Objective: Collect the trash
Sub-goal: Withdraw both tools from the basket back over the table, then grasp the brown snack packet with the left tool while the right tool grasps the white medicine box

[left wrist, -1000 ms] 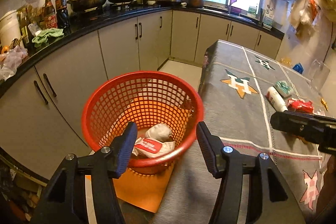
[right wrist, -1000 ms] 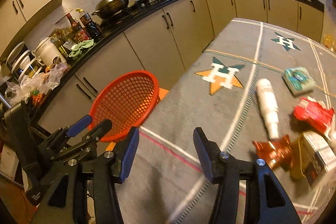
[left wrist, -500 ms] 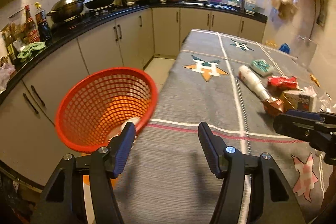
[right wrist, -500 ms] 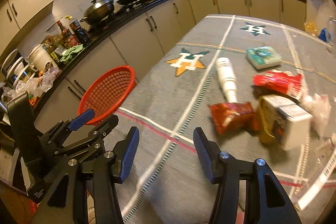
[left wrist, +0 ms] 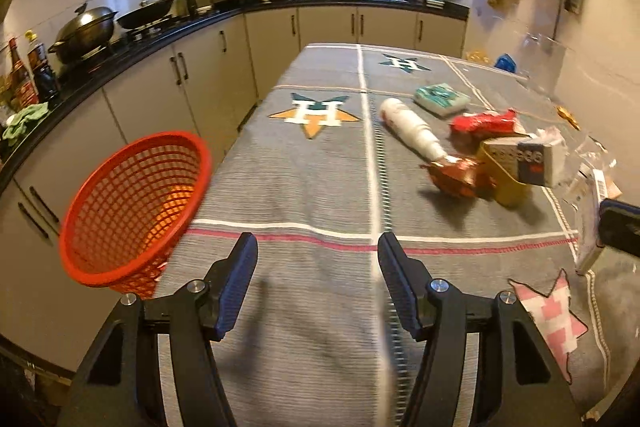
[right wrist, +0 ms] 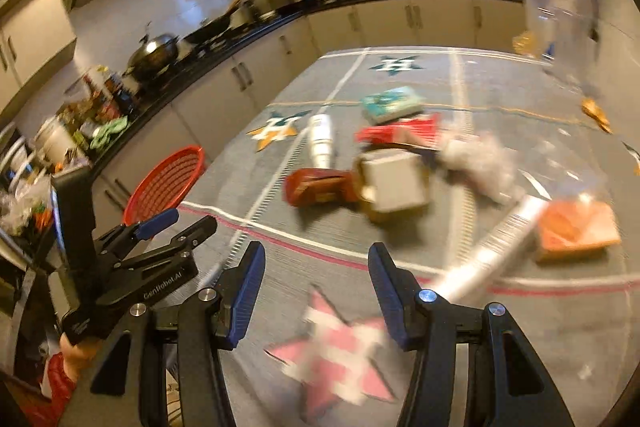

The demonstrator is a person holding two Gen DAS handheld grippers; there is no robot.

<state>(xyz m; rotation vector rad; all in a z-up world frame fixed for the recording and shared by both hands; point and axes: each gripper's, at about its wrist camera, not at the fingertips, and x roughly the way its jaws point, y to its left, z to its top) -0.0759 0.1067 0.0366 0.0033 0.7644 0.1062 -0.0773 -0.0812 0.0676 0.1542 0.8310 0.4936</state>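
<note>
Basket (left wrist: 132,207) now farther left; trash pile (left wrist: 480,163) ahead-right of open, empty left gripper (left wrist: 318,283).

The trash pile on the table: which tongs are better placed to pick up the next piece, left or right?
Probably the right tongs. They are open and empty, with the pile ahead: the white box and the red wrapper. The left tongs, also open and empty, see that pile off to their right, with the red basket on their left.

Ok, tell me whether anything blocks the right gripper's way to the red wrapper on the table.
Nothing visible does. The right gripper is open and empty, and only bare tablecloth lies between it and the red wrapper, nearest of the pile.
</note>
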